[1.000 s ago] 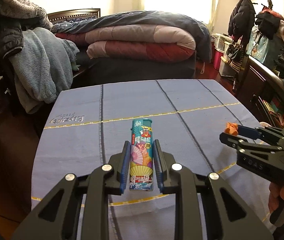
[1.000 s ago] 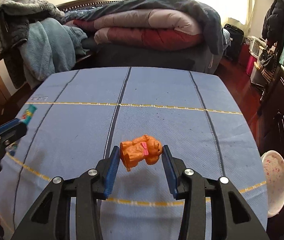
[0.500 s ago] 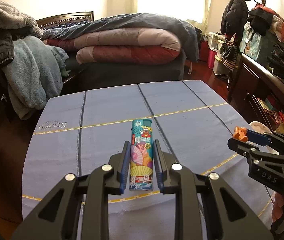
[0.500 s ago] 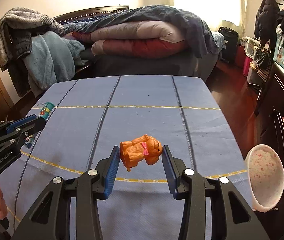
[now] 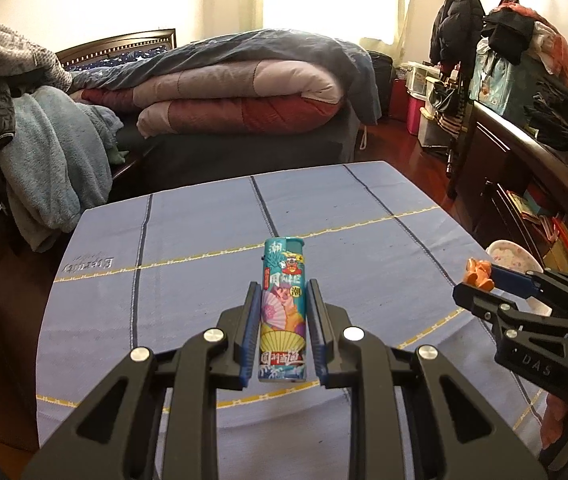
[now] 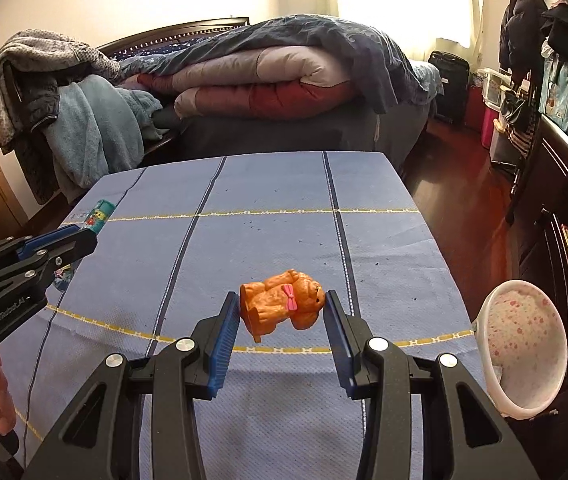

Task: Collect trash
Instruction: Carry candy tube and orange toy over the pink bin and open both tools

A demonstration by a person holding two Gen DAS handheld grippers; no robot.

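Between the blue pads of the left gripper (image 5: 282, 320) stands a lighter (image 5: 282, 312), printed in teal and pink, held by its lower half with the top end free in front of the fingers. The jaws are clenched on its two flat sides. It looks light, stiff and smooth, so I judge it could slip lengthwise if the grip loosens; holding it at the middle of the body, as now, seems the safest place.

Near it, the right gripper (image 6: 281, 320) grasps a small orange toy dog (image 6: 279, 305) with a pink bow, lying on its side between the pads. The toy looks like hard plastic, light, with a rounded shape, so the pads touch it only at few points and it may turn in the grip.

Both things hang above a table with a blue cloth (image 6: 275, 200). At the right edge of the table, lower down, is a white bin with a speckled liner (image 6: 524, 344), probably where the trash goes. Behind is a bed with folded quilts (image 5: 239, 92).
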